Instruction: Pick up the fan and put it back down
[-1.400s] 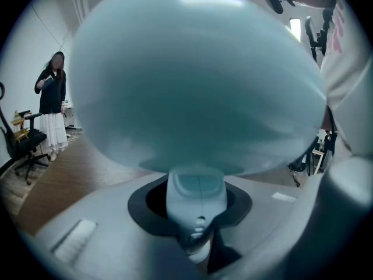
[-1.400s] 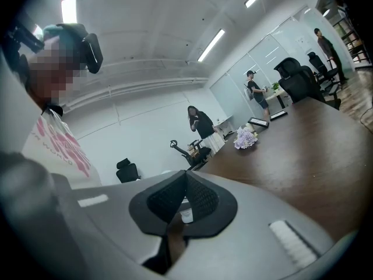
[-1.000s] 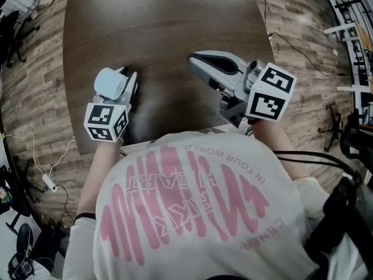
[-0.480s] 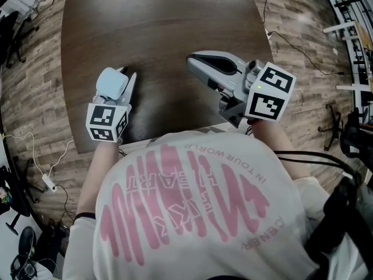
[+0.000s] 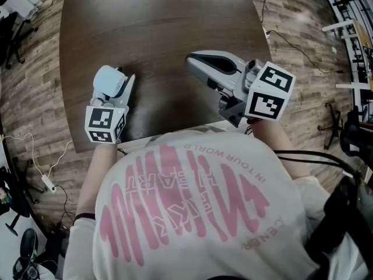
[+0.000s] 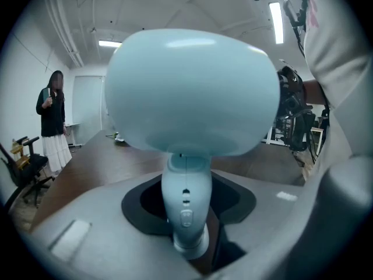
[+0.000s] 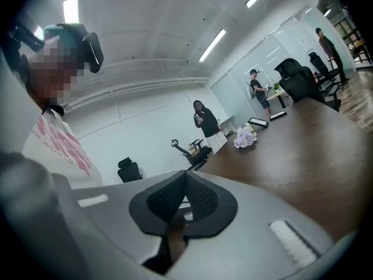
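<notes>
The fan (image 6: 192, 92) is pale blue, a round head on a short handle (image 6: 185, 209) with small buttons. It stands upright between the jaws of my left gripper (image 6: 187, 214), at the table's near left (image 5: 109, 79). The jaws are opening, and a dark gap shows on each side of the handle, so the pads do not press it. My left gripper (image 5: 118, 87) sits just behind the fan. My right gripper (image 5: 193, 60) hovers over the table's near right, its ribbed pads (image 7: 201, 200) meeting with nothing between them.
The dark wooden table (image 5: 163, 22) runs away from me, with a bunch of pale flowers (image 7: 245, 137) at its far end. People stand beyond it (image 7: 205, 121), one at the left (image 6: 52, 121). Office chairs (image 7: 303, 77) and cables (image 5: 35, 156) ring the table on the wood floor.
My left gripper's jaws have spread away from the fan's handle and the gripper has rolled a little. The fan stays in the same spot. The right gripper has not moved.
</notes>
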The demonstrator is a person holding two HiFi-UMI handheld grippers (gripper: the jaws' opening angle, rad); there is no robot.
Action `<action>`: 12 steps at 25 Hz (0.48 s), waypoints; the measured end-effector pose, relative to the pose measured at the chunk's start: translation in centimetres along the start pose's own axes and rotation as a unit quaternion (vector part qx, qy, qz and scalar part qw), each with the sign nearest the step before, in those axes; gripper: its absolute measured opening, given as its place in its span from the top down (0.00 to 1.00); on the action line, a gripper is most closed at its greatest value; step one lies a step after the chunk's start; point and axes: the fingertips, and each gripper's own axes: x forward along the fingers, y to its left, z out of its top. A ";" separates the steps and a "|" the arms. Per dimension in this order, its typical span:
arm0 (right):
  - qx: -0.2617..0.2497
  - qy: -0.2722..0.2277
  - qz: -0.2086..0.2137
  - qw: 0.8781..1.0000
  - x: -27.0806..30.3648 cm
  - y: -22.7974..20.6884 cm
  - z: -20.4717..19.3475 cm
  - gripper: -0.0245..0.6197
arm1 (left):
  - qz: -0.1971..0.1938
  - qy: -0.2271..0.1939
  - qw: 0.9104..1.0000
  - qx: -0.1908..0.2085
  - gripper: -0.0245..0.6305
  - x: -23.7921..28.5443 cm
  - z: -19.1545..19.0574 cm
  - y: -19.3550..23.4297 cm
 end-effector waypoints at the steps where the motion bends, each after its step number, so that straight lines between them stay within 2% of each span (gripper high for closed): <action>1: -0.001 0.000 0.000 1.000 -0.2 0.0 0.0 0.95 | 0.004 0.002 1.000 0.004 0.68 -0.1 0.0 -0.1; 3: -0.002 -0.001 0.000 1.000 -0.8 0.2 0.0 0.95 | 0.012 0.002 1.000 0.009 0.65 -0.3 0.2 -0.4; 12: -0.010 -0.005 0.005 1.000 -2.2 2.0 -0.2 0.95 | 0.023 0.000 1.000 0.009 0.65 -2.2 0.5 -1.6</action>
